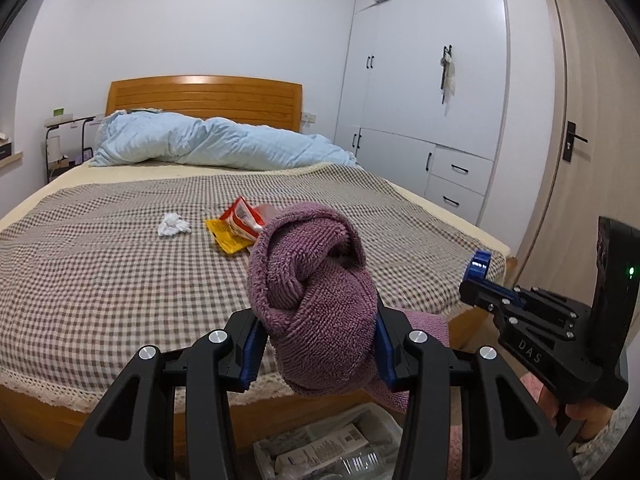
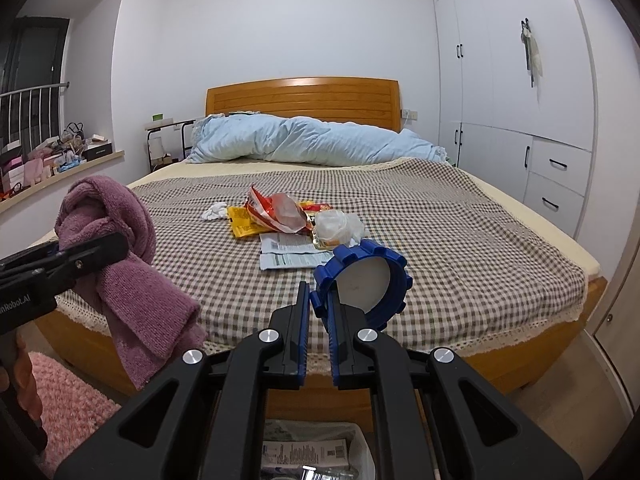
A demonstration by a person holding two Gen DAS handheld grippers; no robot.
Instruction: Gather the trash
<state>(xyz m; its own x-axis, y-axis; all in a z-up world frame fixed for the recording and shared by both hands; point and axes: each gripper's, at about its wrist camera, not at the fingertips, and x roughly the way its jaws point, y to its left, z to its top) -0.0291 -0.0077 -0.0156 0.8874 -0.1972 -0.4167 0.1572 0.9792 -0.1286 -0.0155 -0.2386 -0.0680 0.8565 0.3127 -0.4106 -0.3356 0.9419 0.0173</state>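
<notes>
Right wrist view: right gripper point(image 2: 318, 312) jaws pinched blue ring point(image 2: 362, 282); left gripper point(image 1: 316, 344) jaws clamped purple towel point(image 1: 312, 296), which risked snagging wrappers point(image 2: 276, 214) on bed point(image 2: 480, 240).

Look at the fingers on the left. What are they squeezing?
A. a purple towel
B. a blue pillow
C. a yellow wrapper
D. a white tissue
A: the left gripper has its fingers pressed on both sides of the bunched purple towel, while the yellow wrapper and white tissue lie on the bed.
</notes>
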